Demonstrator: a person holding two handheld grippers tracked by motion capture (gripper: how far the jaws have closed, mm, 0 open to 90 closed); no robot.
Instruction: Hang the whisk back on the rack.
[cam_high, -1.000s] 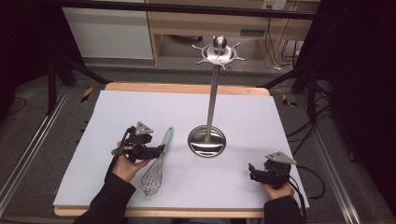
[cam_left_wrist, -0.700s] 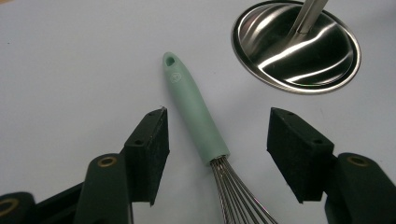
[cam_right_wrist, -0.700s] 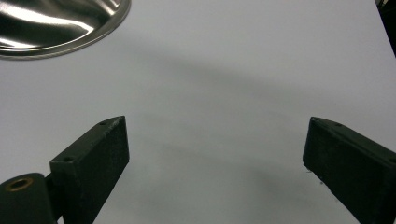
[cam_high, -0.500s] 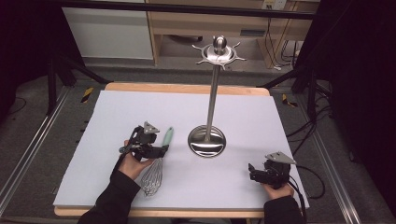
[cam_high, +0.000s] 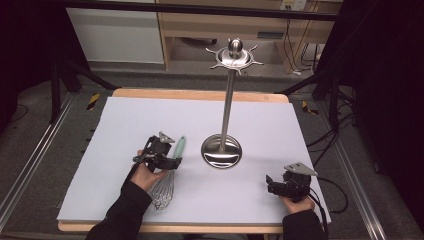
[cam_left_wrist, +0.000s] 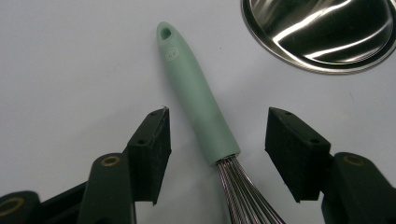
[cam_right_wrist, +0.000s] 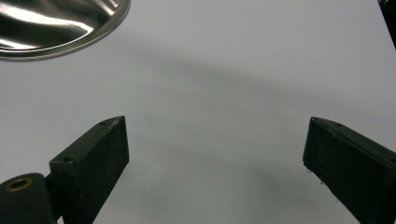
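Between spread left claw (cam_left_wrist: 215, 154) jaws, whisk (cam_left_wrist: 201, 107) handle untouched, right claw (cam_right_wrist: 215, 163) spread over bare mat (cam_right_wrist: 243, 84).

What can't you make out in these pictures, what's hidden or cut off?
- Whisk: the left gripper view's bottom edge cuts off its wires; in the high view the left gripper covers where handle meets wires.
- Stand: both gripper views show just part of its base; frame edges cut off the rest.
- Handle logo: too small to read.
- Right gripper: its jaws look small and dark in the high view.
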